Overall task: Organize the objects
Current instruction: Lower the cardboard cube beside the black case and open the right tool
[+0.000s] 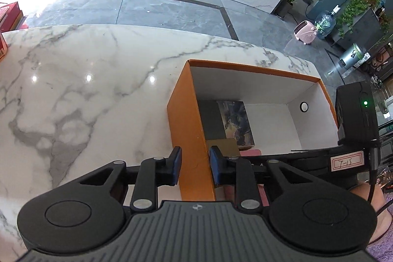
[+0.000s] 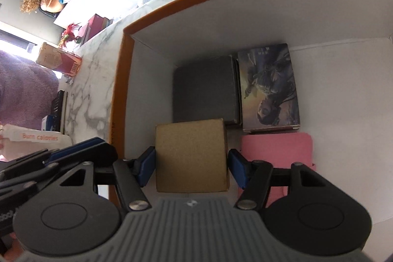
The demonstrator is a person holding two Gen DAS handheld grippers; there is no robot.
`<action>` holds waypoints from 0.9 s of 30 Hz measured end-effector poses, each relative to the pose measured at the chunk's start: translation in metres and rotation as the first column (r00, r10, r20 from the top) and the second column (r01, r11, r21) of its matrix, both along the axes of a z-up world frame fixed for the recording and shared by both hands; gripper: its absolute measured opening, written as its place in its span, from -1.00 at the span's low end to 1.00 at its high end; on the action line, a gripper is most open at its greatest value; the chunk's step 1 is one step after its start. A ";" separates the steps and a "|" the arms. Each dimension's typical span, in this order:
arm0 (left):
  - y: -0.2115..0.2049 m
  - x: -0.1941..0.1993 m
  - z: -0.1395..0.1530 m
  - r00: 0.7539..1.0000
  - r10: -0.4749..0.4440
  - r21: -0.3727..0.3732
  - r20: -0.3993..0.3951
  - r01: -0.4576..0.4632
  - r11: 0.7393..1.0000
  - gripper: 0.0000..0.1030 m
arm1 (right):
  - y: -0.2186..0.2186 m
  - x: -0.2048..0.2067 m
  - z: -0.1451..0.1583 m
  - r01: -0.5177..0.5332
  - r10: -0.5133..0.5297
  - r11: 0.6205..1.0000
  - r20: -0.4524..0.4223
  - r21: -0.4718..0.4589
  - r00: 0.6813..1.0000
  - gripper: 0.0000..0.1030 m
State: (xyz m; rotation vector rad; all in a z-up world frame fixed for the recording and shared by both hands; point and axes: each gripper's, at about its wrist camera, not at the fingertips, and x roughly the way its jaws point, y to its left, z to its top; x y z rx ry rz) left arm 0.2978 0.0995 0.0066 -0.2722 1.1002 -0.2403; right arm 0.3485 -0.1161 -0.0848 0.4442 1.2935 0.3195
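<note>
An orange box (image 1: 186,114) with white inner walls stands on the marble table (image 1: 73,90). My left gripper (image 1: 195,167) is shut on the box's near left wall, one finger on each side. In the right wrist view my right gripper (image 2: 191,165) is inside the box (image 2: 118,80), its jaws open around a brown cardboard box (image 2: 191,154) with small gaps on both sides. Beside it lie a grey box (image 2: 206,90), a picture-covered box (image 2: 270,87) and a pink box (image 2: 277,151). The right gripper's body (image 1: 356,114) shows at the box's right edge.
A red carton (image 2: 61,60) and a white box with orange print (image 2: 32,139) stand on the table left of the orange box. The table's far edge (image 1: 147,28) drops to a grey tiled floor. A purple-sleeved arm (image 2: 22,90) is at left.
</note>
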 end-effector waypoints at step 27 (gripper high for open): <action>-0.001 0.000 -0.007 1.000 -0.001 -0.047 -0.015 0.001 0.999 -0.60 | -0.018 0.001 -0.011 0.075 -0.074 0.997 -0.016 0.031 0.997 -0.31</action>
